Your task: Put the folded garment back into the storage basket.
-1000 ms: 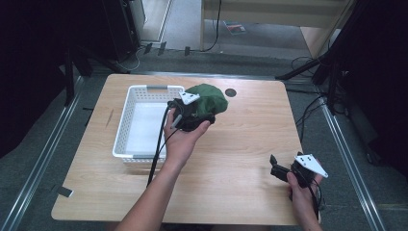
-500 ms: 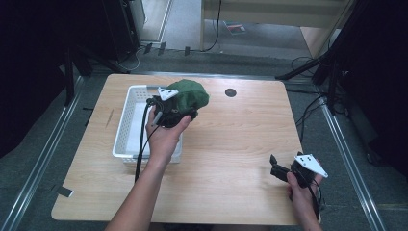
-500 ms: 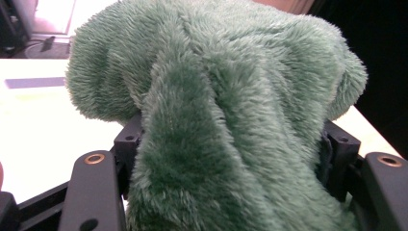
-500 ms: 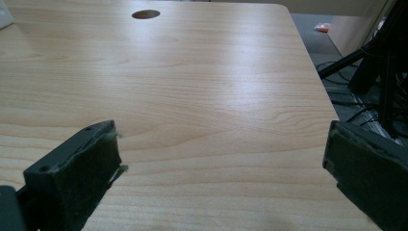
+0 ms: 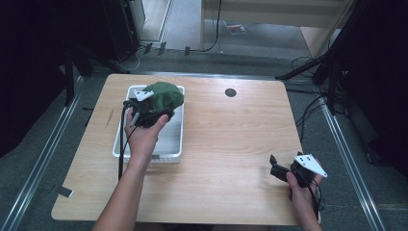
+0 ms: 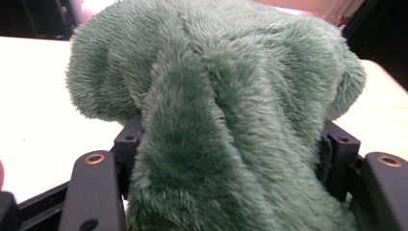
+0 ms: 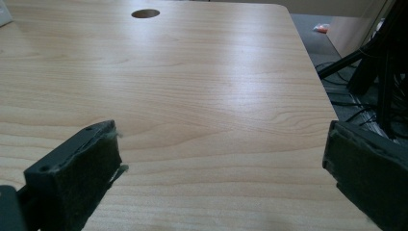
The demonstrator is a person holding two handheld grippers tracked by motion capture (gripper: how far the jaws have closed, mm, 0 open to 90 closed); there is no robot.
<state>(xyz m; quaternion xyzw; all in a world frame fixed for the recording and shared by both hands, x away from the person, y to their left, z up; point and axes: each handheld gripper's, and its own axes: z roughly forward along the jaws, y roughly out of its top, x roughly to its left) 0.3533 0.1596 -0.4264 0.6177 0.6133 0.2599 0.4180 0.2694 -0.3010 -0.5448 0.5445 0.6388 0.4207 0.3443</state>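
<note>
A green plush toy [image 5: 164, 96] hangs over the far part of the white basket [image 5: 124, 147], held by my left gripper [image 5: 154, 109], which is shut on it. In the left gripper view the furry toy [image 6: 226, 106] bulges out between the two black jaws and hides their tips. My right gripper [image 5: 274, 166] rests low near the table's front right corner, open, with nothing between its padded fingers [image 7: 77, 178]; bare wood lies ahead of it.
The wooden table [image 5: 231, 139] has a dark round hole [image 5: 230, 92] at the back centre, also seen as the hole [image 7: 145, 13]. Floor rails, cables and dark stands surround the table. The table's right edge [image 7: 312, 72] runs close to my right gripper.
My left gripper has carried the green toy leftward from the table's middle to above the white basket. The right gripper has stayed put.
</note>
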